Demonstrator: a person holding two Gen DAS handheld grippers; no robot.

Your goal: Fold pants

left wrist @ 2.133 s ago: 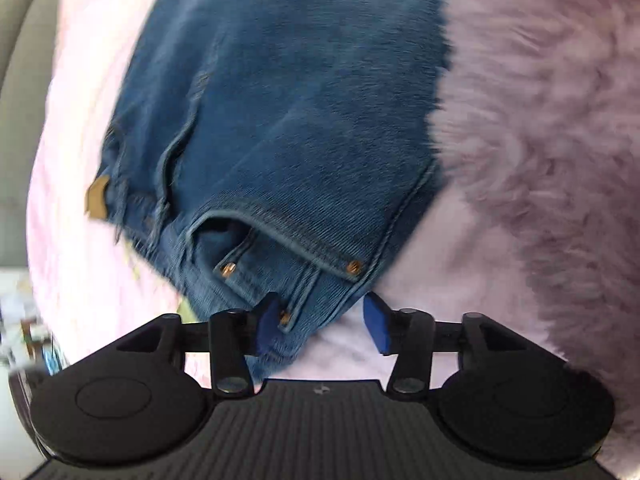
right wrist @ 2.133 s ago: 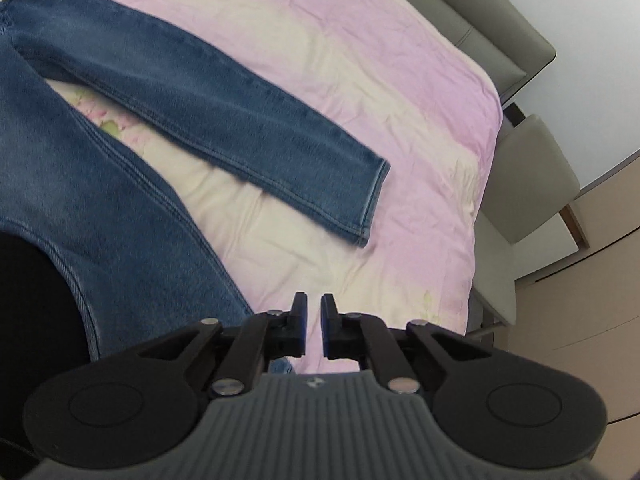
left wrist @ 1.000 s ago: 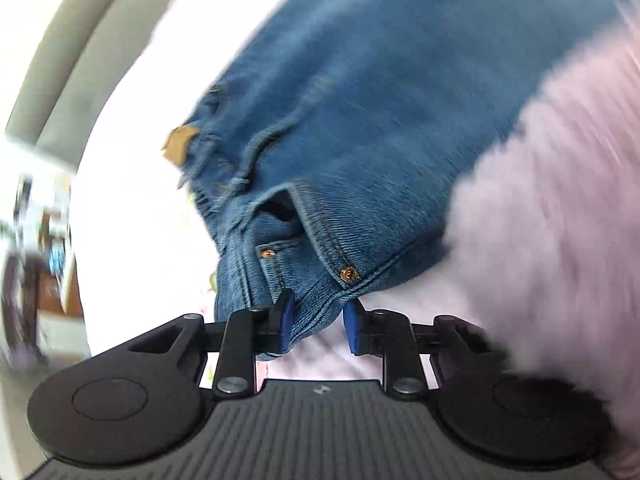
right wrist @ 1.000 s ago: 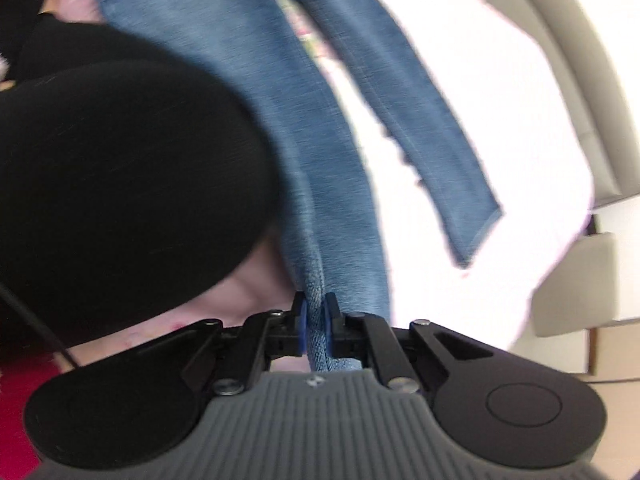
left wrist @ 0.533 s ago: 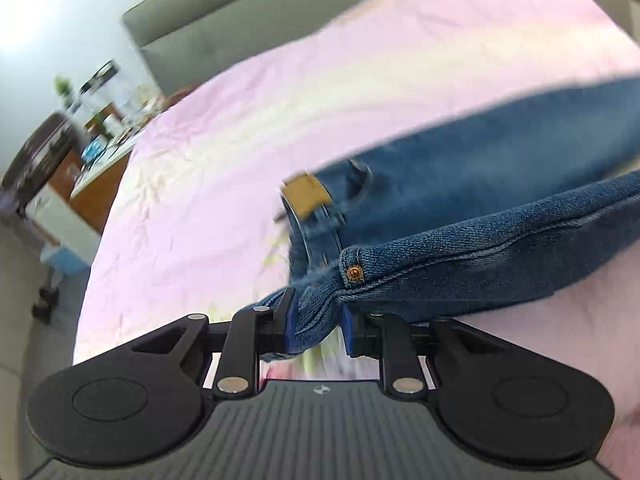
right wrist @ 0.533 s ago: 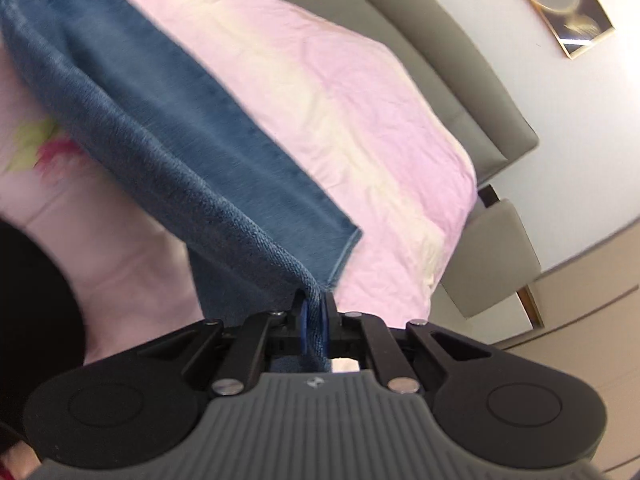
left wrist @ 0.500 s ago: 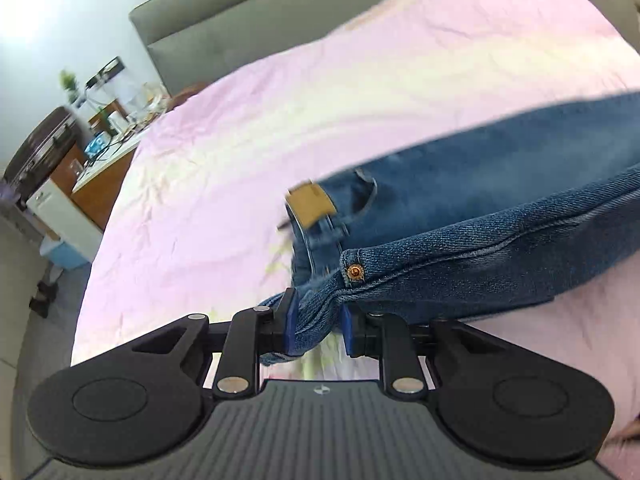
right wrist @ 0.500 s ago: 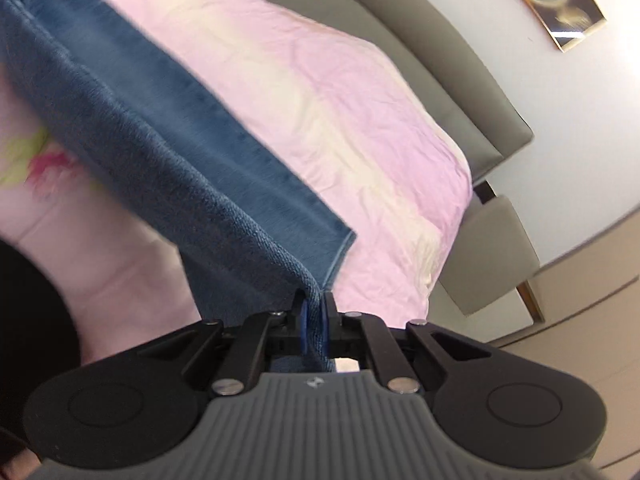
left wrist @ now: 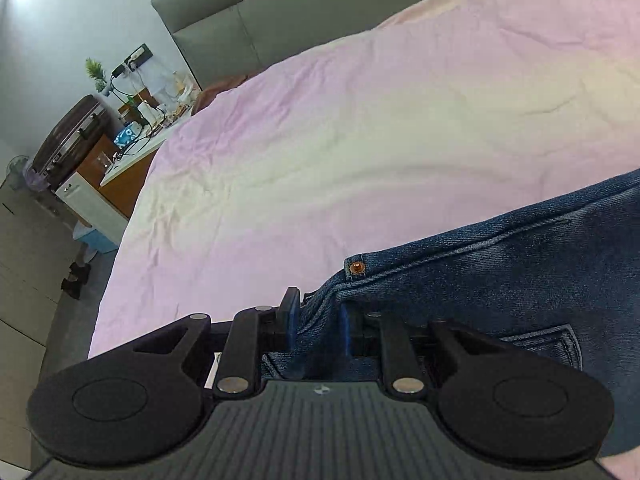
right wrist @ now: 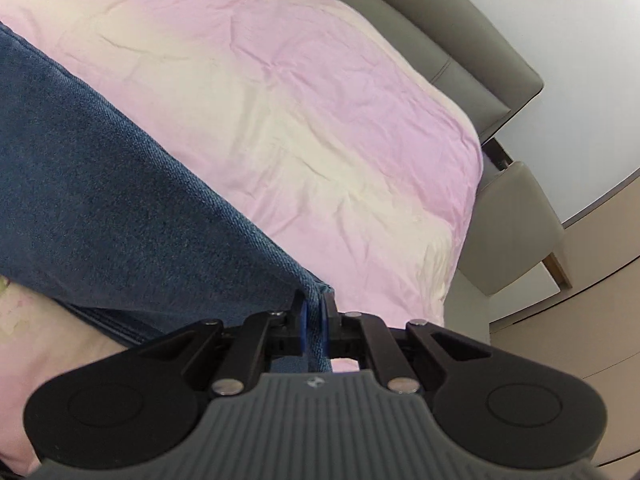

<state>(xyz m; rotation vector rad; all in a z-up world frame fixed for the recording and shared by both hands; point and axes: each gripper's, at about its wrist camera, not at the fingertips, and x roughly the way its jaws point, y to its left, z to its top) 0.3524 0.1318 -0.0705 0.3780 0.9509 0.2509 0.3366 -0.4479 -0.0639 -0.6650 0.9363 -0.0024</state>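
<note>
1. Jeans (left wrist: 500, 280) hang stretched between our two grippers above the pink bedspread (left wrist: 360, 120).
2. Our left gripper (left wrist: 314, 318) pinches the waistband corner beside a copper rivet (left wrist: 356, 267), jaws narrowed on denim.
3. Our right gripper (right wrist: 314, 316) clamps a leg's hem edge, jaws nearly shut.
4. Grey headboard (left wrist: 248, 20), cluttered nightstand (left wrist: 132, 136) and suitcase (left wrist: 72, 136) lie beyond.

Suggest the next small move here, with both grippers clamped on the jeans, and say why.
Probably lower both ends together onto the bedspread and only then release. The left gripper is shut on the jeans by the rivet, the right gripper on their hem corner, and the denim looks stretched between them.
</note>
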